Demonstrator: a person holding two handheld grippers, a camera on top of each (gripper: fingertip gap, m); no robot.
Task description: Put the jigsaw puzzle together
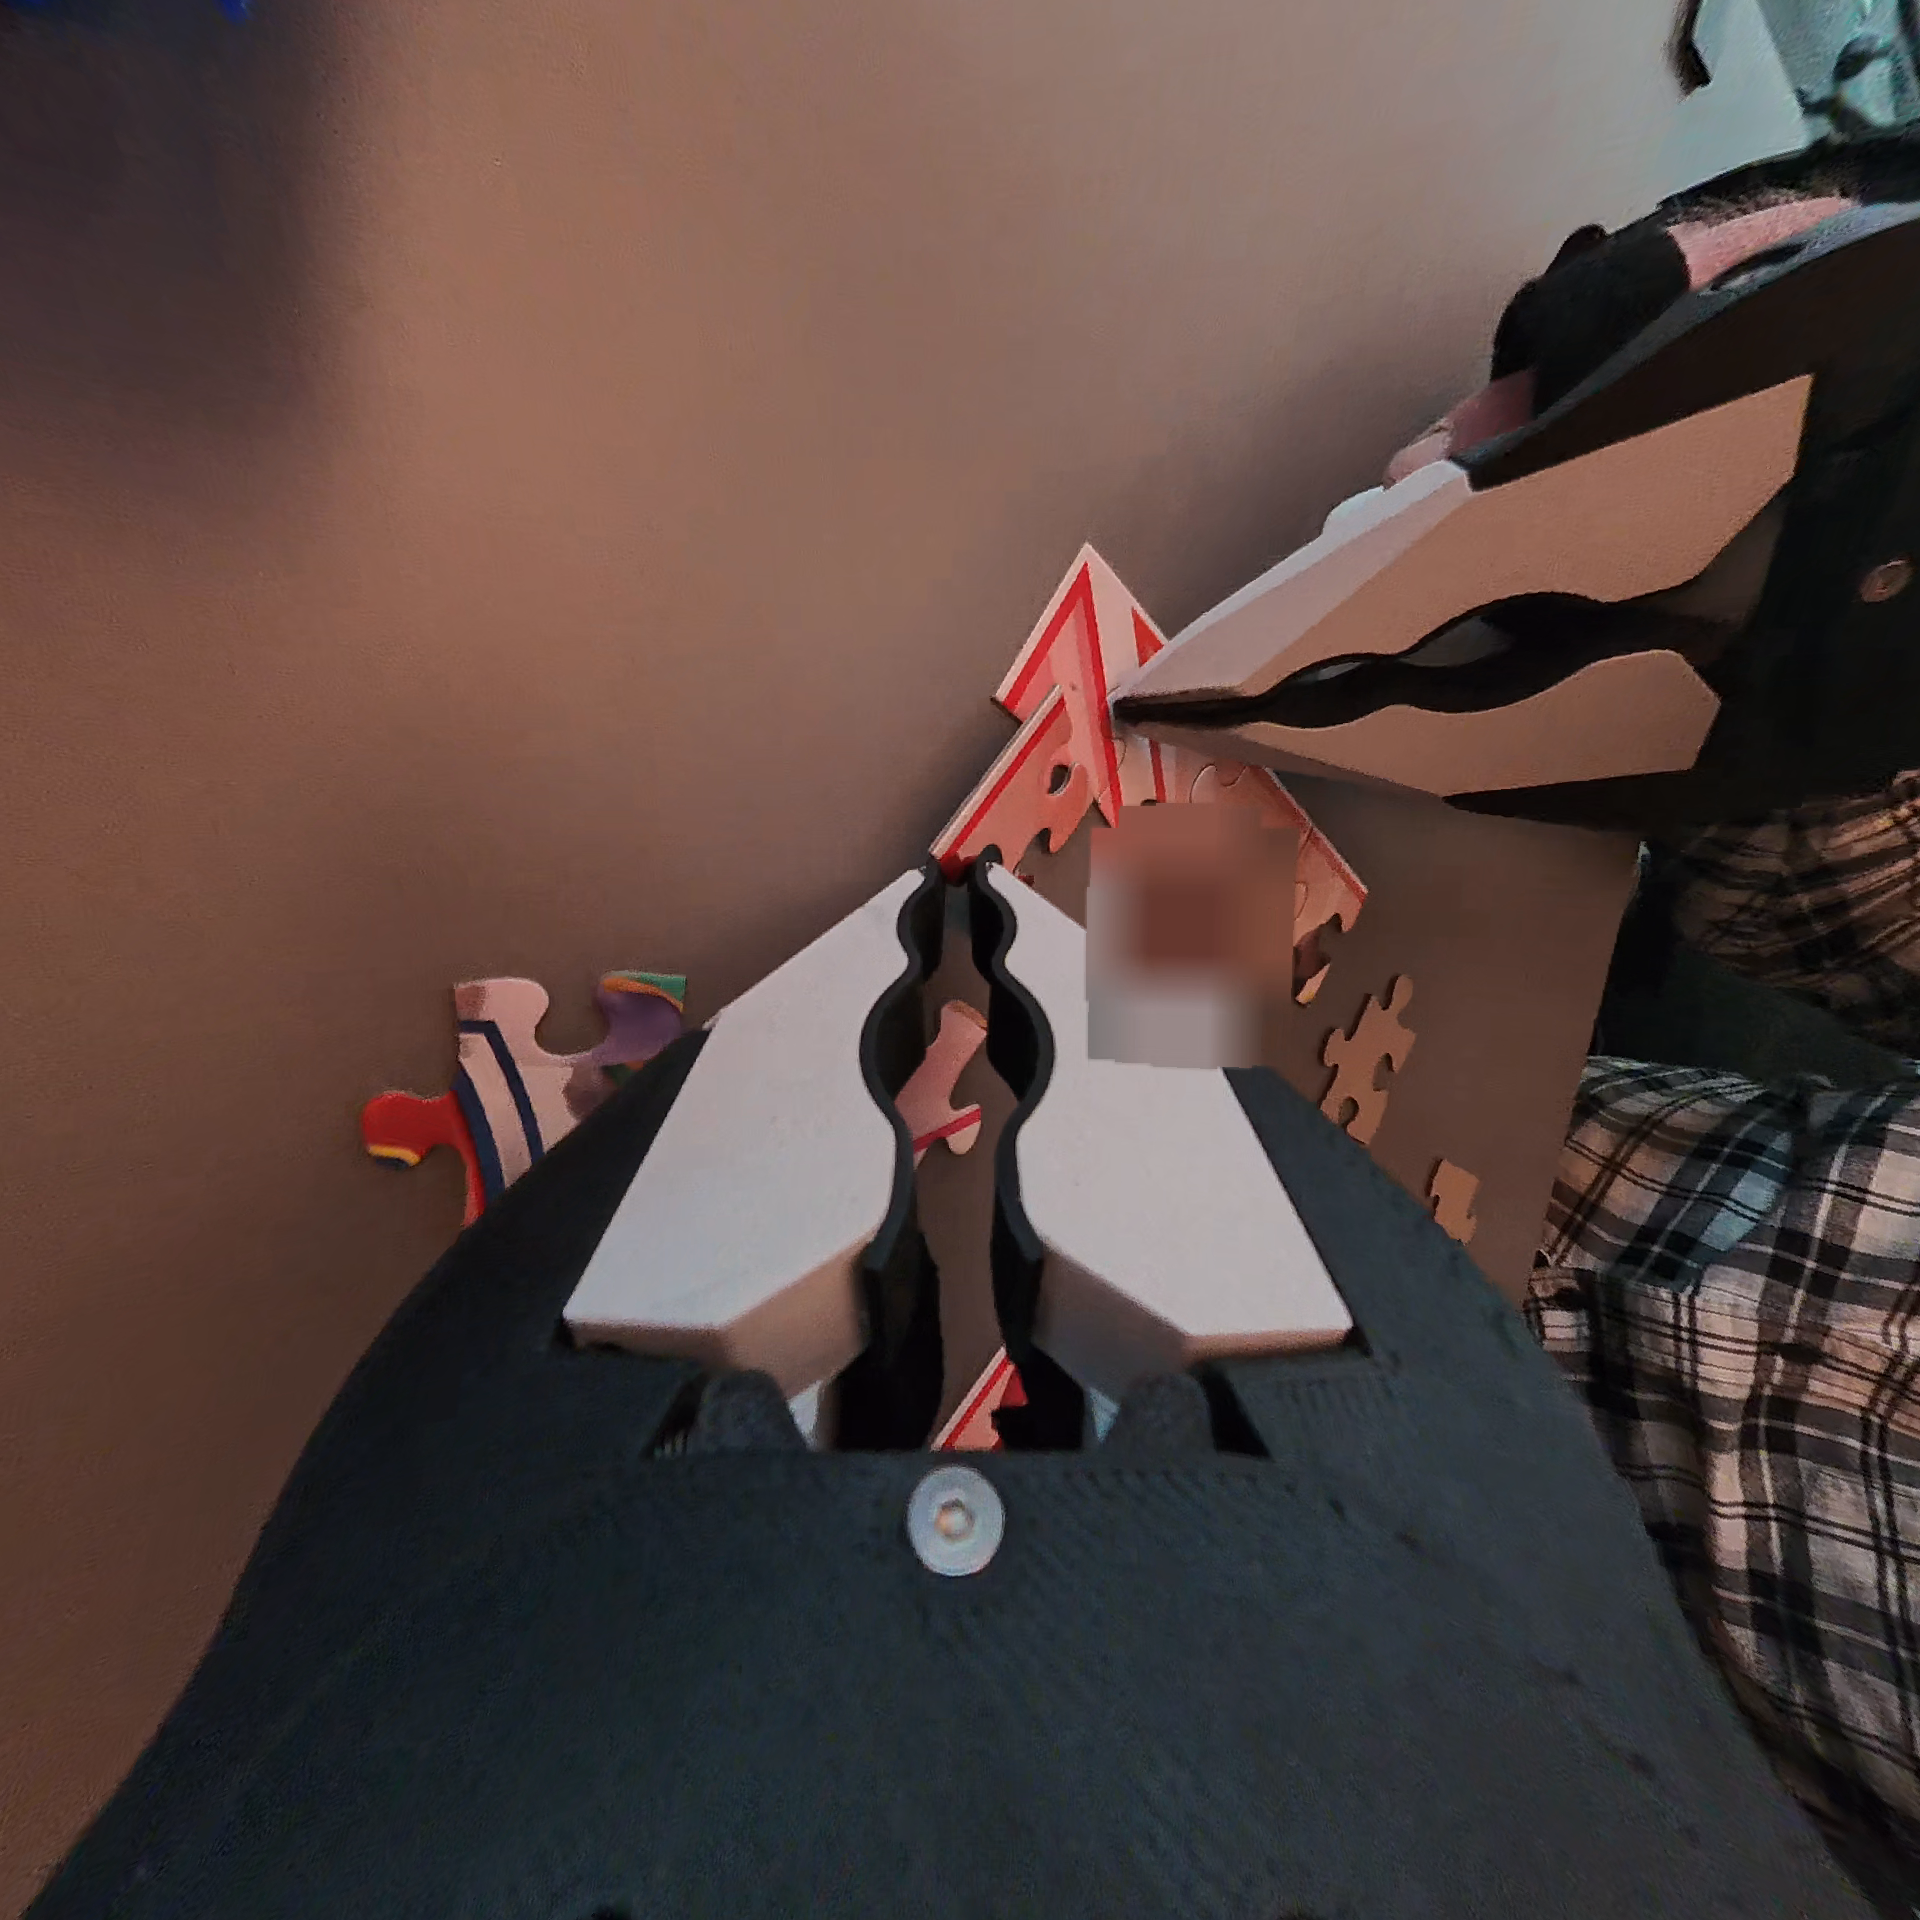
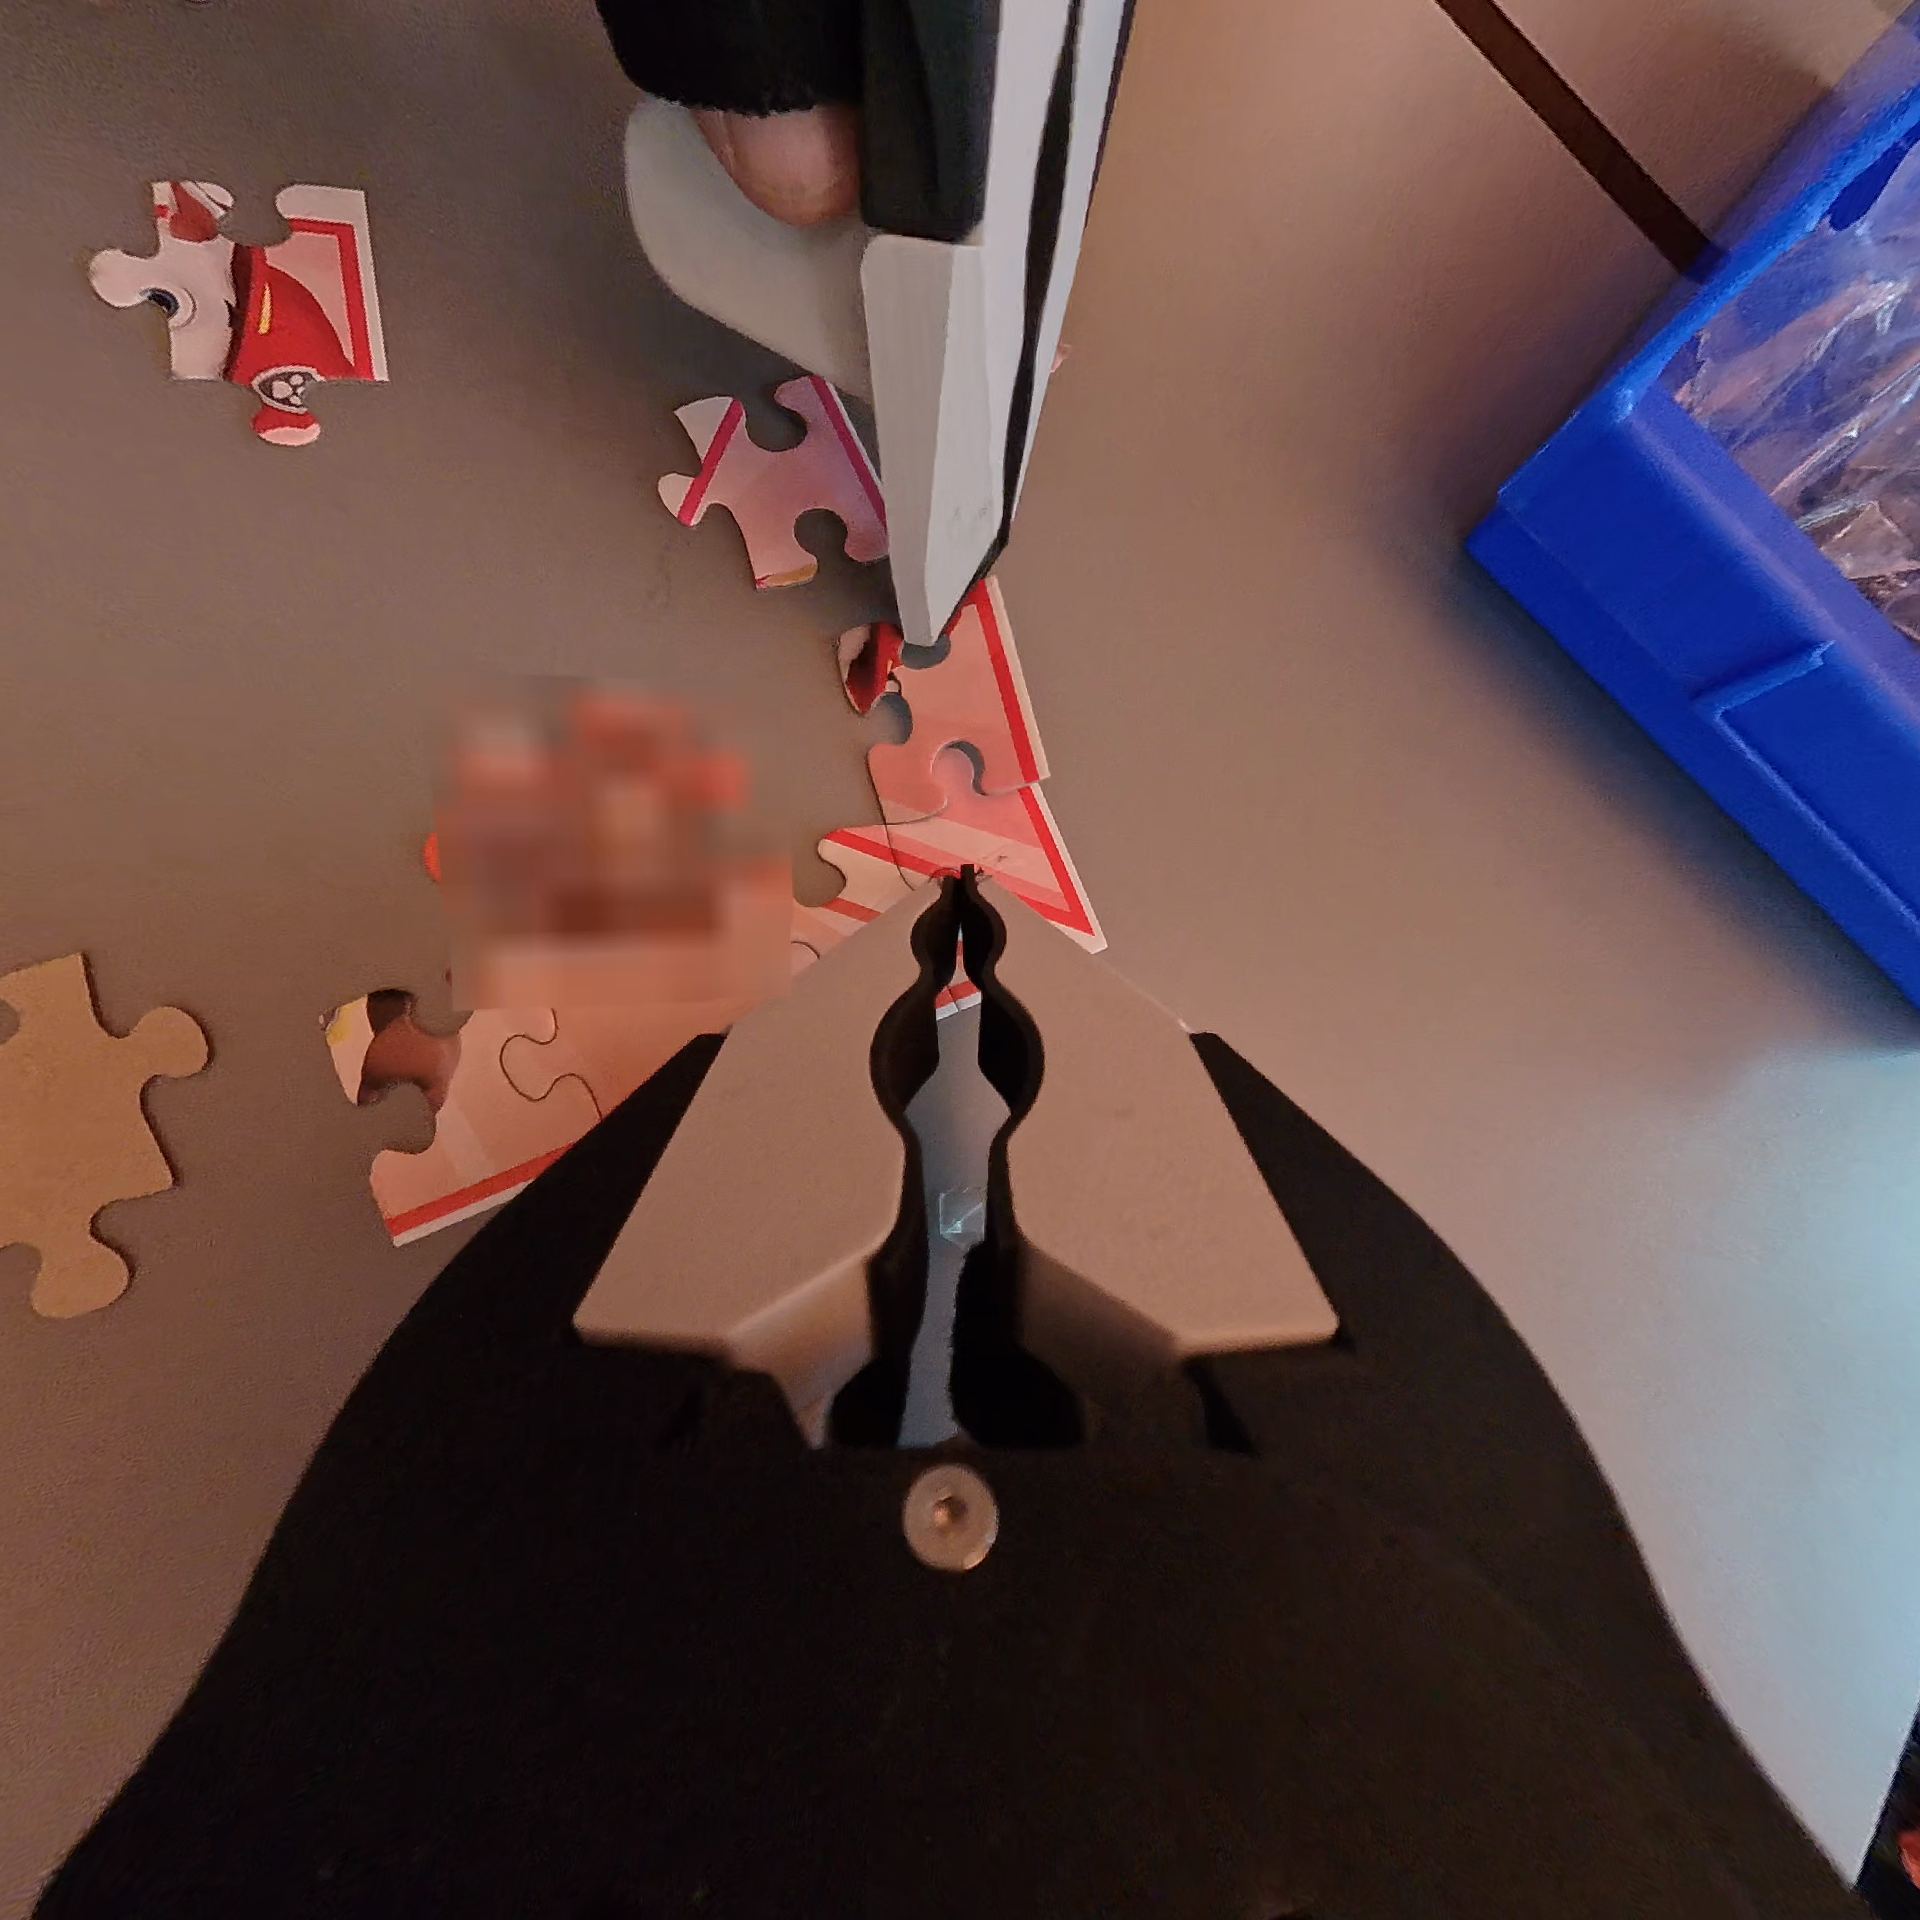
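- My right gripper has its jaws together, tips pressing on the corner piece of the joined puzzle on the bench.
- My left gripper also has its jaws nearly together with nothing between them, tips on the edge piece that sits just beyond that corner piece.
- A loose pink piece lies just past the edge piece; a red piece lies farther off the same way.
- A face-down piece lies well apart from the corner piece, on the joined puzzle's far side.
- A blue bin stands on the corner piece's other side.
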